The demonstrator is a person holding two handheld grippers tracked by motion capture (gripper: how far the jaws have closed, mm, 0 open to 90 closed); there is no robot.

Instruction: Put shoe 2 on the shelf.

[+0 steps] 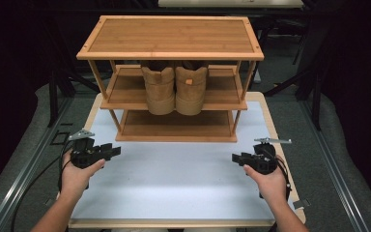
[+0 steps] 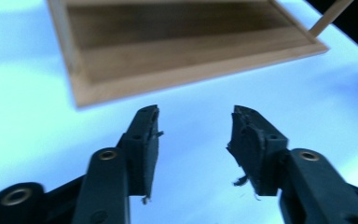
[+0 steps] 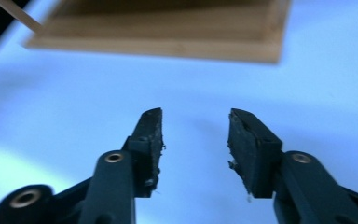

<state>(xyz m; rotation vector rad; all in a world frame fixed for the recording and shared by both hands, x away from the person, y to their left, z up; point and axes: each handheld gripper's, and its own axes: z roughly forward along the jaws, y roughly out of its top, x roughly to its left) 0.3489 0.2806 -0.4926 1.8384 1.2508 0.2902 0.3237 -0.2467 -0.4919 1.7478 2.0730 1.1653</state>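
On the middle shelf, tan boots stand paired.

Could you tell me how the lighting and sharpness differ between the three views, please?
High view: evenly lit white table, dark surroundings, boots sharp. Left gripper view: strong blue cast, wooden rack blurred, left gripper sharper. Right gripper view: same blue cast, rack softer still, right gripper fairly crisp.

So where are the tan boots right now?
In the high view, the tan boots stand side by side at the centre of the wooden rack's middle shelf, heels toward the person, beyond both open claws.
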